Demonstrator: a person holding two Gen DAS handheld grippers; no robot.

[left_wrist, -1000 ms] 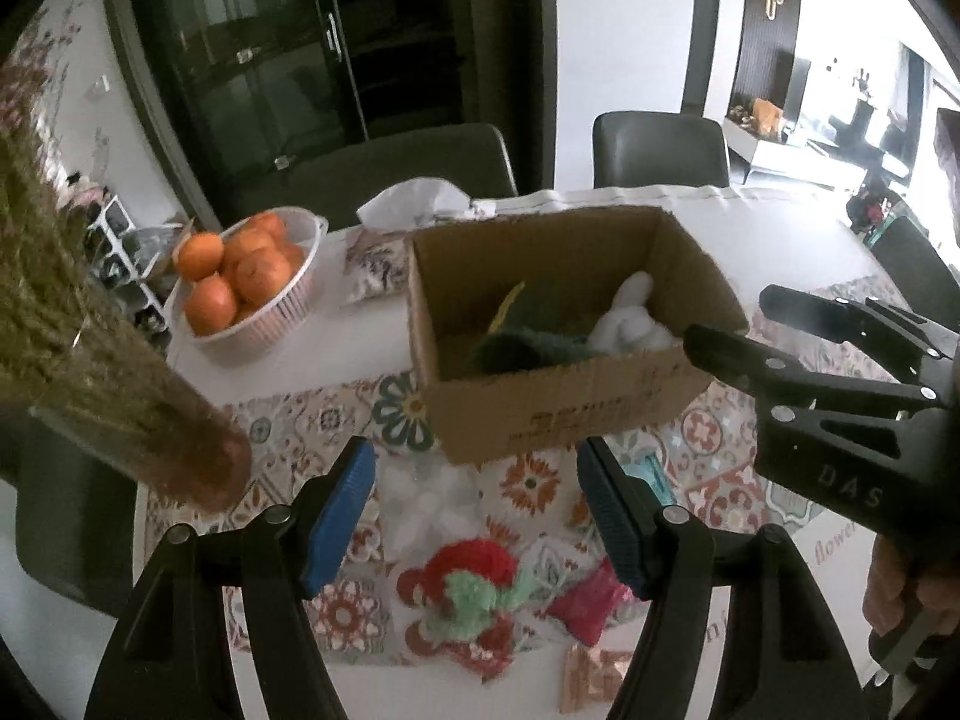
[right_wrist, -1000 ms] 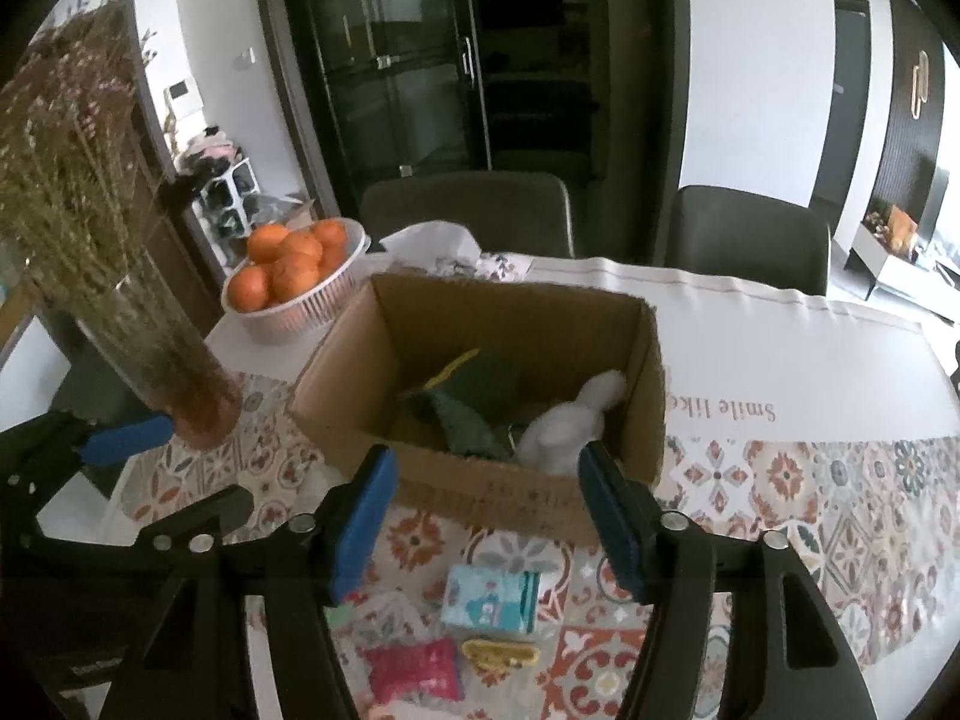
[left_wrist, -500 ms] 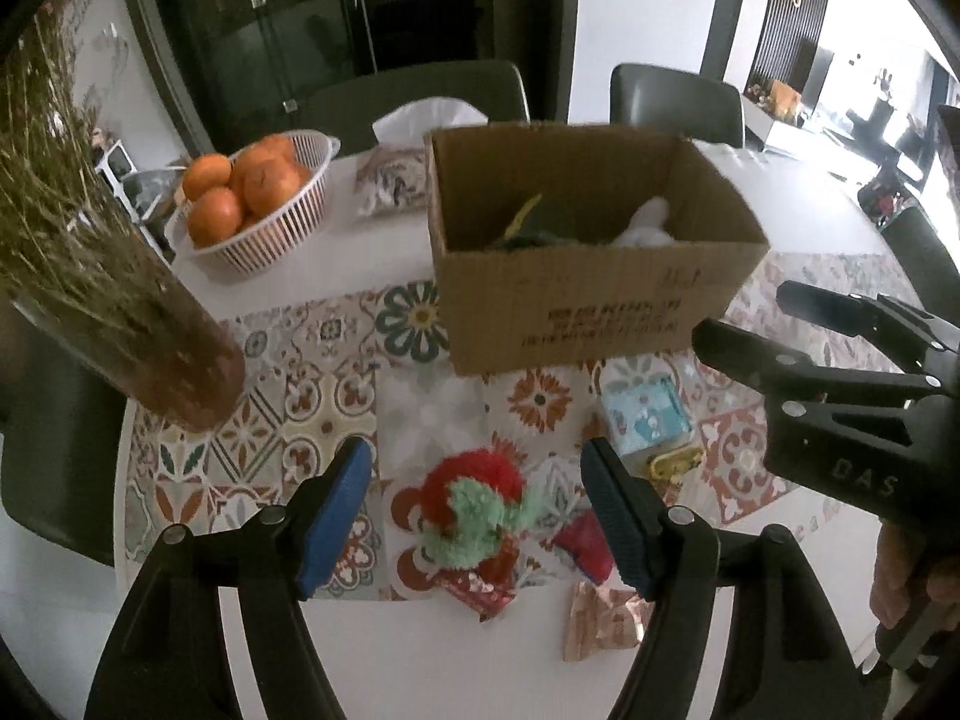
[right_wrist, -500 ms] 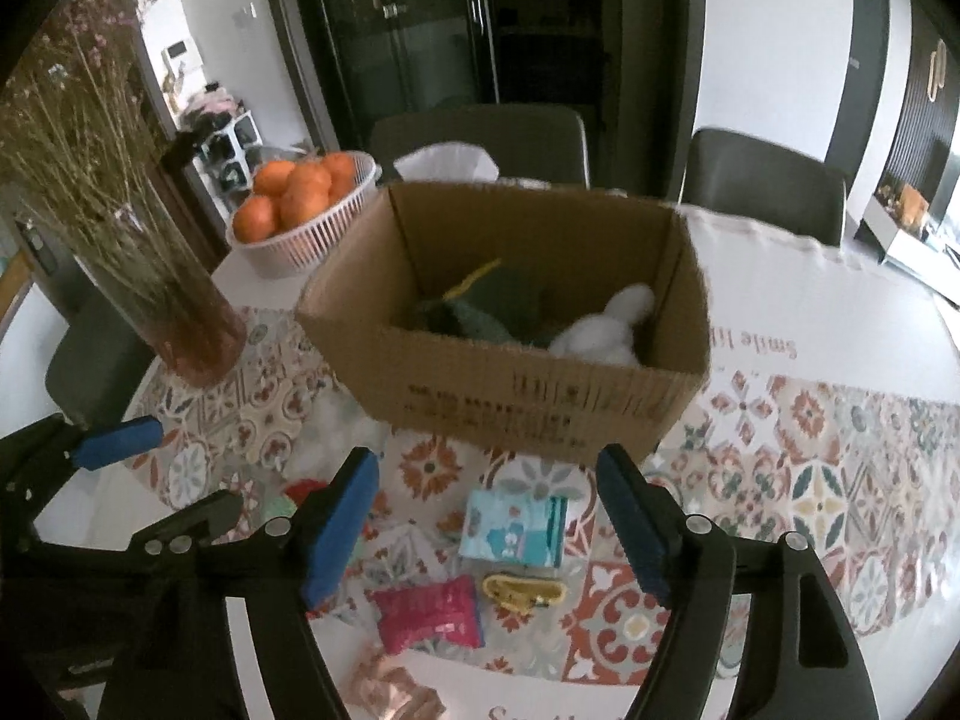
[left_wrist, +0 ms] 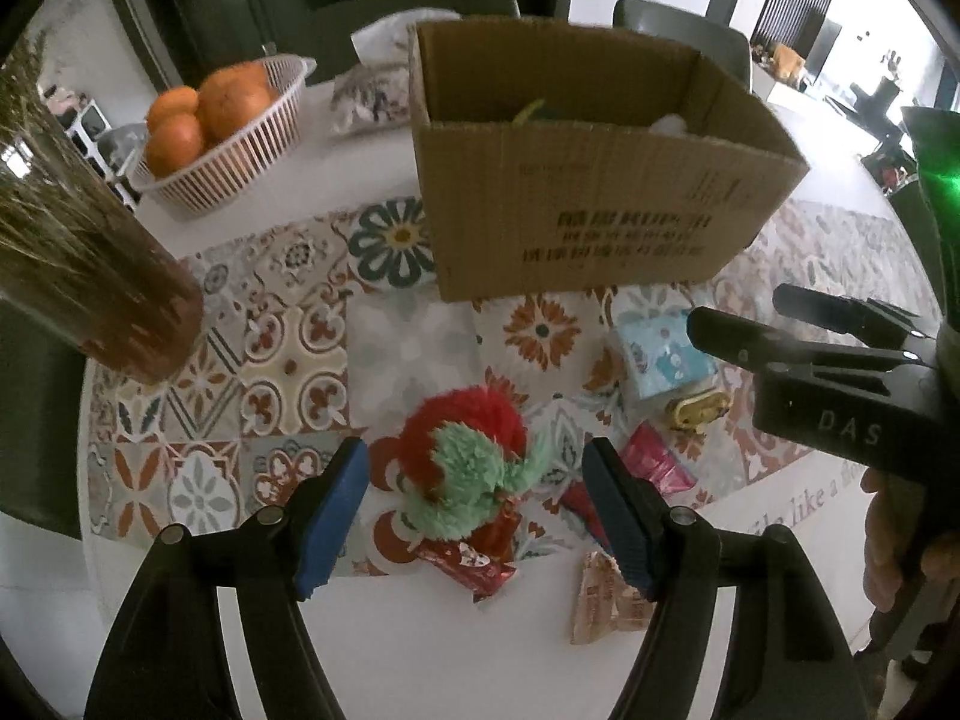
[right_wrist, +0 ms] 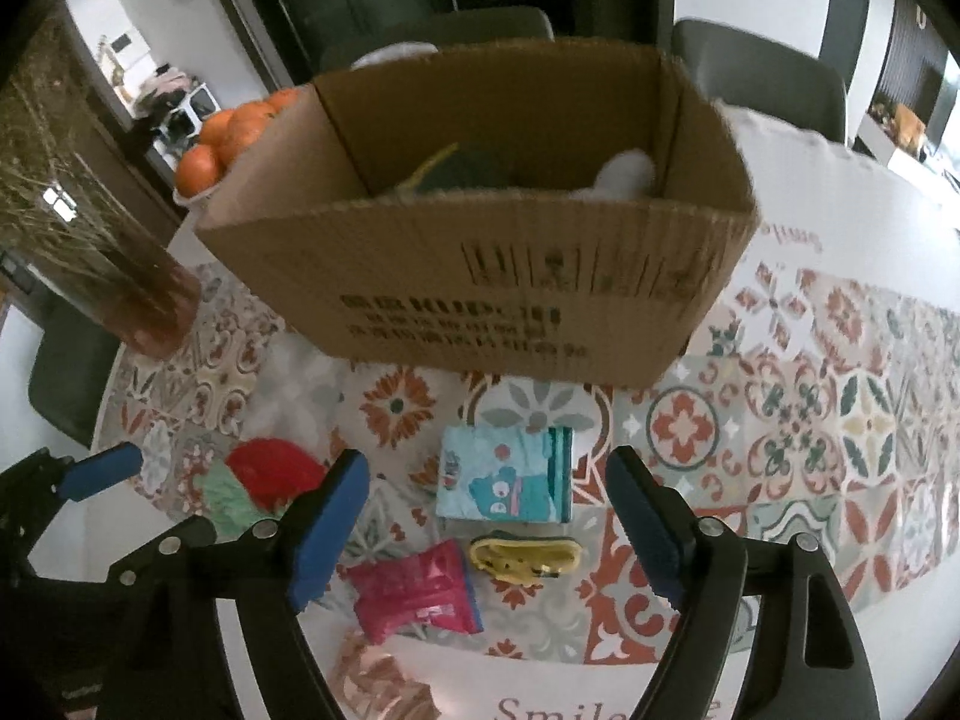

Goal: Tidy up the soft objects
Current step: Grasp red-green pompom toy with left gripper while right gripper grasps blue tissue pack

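A red and green plush toy point(left_wrist: 468, 462) lies on the patterned tablecloth, between the open fingers of my left gripper point(left_wrist: 474, 510), which hovers just above it. It also shows in the right wrist view point(right_wrist: 264, 480). An open cardboard box point(left_wrist: 588, 192) behind it holds a dark green soft item and a white plush point(right_wrist: 624, 174). My right gripper point(right_wrist: 486, 528) is open and empty above a light blue tissue pack point(right_wrist: 504, 480).
A pink packet point(right_wrist: 414, 594), a yellow item point(right_wrist: 528, 558) and a copper foil packet point(left_wrist: 606, 600) lie near the table's front edge. A vase of dried flowers point(left_wrist: 102, 276) stands at the left. A basket of oranges point(left_wrist: 222, 126) sits behind it.
Both grippers have moved down and closer to the table. The plush toy now lies between my left fingers, and the tissue pack is nearer my right fingers.
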